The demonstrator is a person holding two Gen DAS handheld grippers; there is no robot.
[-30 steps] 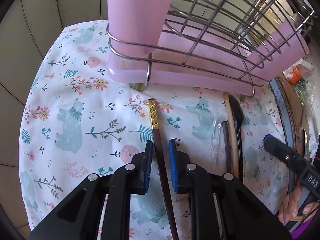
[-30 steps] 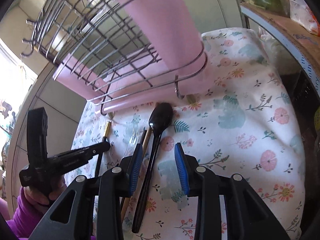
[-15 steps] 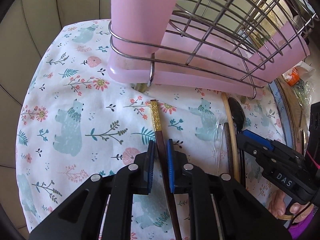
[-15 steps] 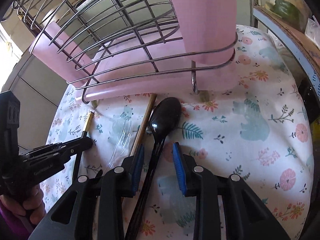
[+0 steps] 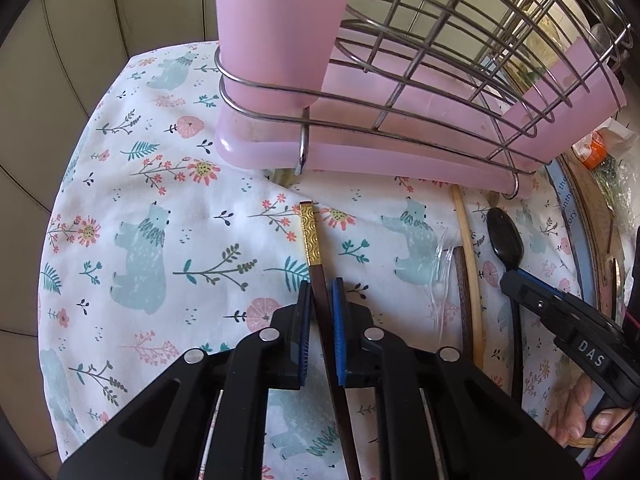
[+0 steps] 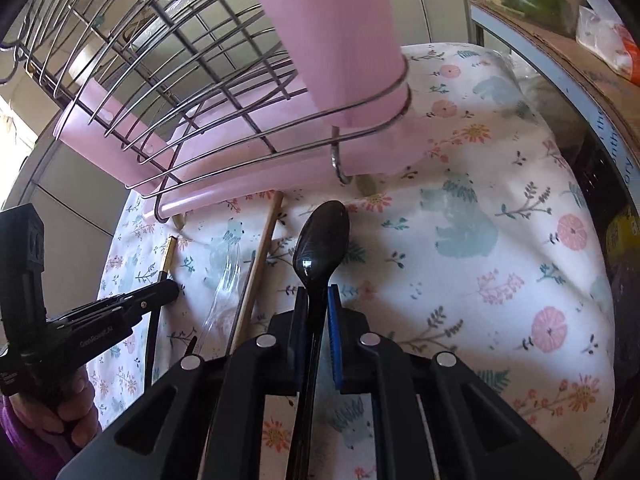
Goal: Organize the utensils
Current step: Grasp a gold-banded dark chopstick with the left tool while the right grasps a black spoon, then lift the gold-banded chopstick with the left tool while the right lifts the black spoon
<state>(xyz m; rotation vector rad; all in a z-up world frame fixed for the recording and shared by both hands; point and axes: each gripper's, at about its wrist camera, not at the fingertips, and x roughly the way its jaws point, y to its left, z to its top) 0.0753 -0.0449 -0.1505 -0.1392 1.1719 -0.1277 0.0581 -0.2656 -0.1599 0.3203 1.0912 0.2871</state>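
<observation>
Closing on two things at once: left gripper (image 5: 320, 312) narrowing around a dark chopstick (image 5: 326, 320) with a gold end, pads either touching it or a hair off; right gripper (image 6: 318, 320) closing on the neck of a black spoon (image 6: 320, 240), the handle between the pads.

Likely to swing if lifted from here. Both grips sit far from the middle (long tails run back under the jaws), so either piece could pivot and slip from the pads. Could also drag the cloth (image 5: 152, 184) into a fold, since both lie flat on it. Could knock the neighbours: clear plastic fork (image 6: 224, 280) and bamboo stick (image 6: 262, 256) lie just beside the spoon, between the two grippers. Could snag on the wire rack (image 5: 440, 52) near the far edge when carried toward the pink cup (image 5: 276, 28) at its corner.

Soft floral cloth with bears, slightly rumpled, over a small table. Tiled wall behind; cluttered shelf off the right edge.
</observation>
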